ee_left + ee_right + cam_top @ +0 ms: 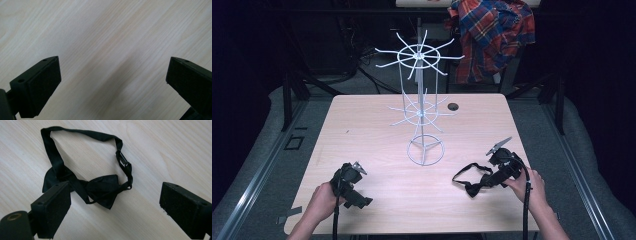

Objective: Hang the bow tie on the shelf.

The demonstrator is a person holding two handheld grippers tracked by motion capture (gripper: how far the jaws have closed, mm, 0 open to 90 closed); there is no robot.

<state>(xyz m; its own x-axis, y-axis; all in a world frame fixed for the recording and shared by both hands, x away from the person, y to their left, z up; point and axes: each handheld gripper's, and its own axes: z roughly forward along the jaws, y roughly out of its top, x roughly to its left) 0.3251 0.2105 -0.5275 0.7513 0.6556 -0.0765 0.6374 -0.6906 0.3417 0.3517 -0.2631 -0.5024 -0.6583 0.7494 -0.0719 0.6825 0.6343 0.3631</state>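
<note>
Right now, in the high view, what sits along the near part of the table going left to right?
Left hand-held gripper → wire rack base → black bow tie → right hand-held gripper.

Part of the black bow tie (pixel 102 188) behind the right hand-held gripper (pixel 113 205) jaw.

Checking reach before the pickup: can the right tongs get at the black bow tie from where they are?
Probably yes: the right tongs stand open just short of the bow tie, which lies flat on the table with nothing between.
</note>
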